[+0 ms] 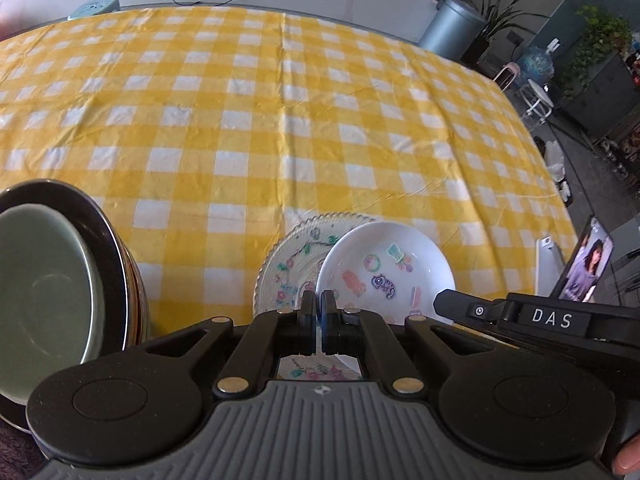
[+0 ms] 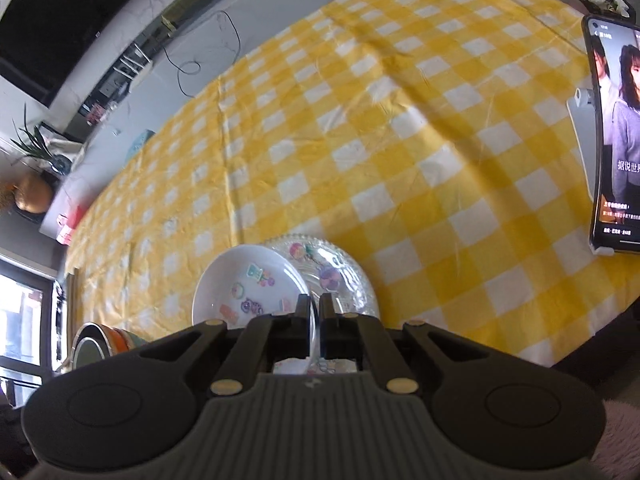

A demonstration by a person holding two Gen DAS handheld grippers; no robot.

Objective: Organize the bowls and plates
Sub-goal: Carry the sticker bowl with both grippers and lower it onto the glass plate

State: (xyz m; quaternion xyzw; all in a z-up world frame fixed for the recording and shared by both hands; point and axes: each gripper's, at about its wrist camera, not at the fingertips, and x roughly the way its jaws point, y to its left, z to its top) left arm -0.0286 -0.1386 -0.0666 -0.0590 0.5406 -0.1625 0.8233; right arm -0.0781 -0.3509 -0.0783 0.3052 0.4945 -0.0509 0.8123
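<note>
A white bowl [image 1: 386,270] with cartoon stickers sits tilted on a cream patterned plate [image 1: 288,264] on the yellow checked tablecloth. My left gripper [image 1: 319,300] is shut on the white bowl's near rim. In the right wrist view the same white bowl [image 2: 248,284] leans on the clear-looking patterned plate [image 2: 340,276], and my right gripper [image 2: 314,304] is shut on the white bowl's rim. The right gripper's body [image 1: 532,318] shows at the right of the left wrist view. A green bowl [image 1: 40,292] nests in a dark striped bowl [image 1: 120,264] at the left.
A phone [image 2: 616,136] on a white stand plays video at the table's right edge. The bowl stack [image 2: 104,340] shows at the lower left of the right wrist view. The checked cloth [image 1: 280,100] stretches far back. A bin [image 1: 452,24] and plants stand beyond the table.
</note>
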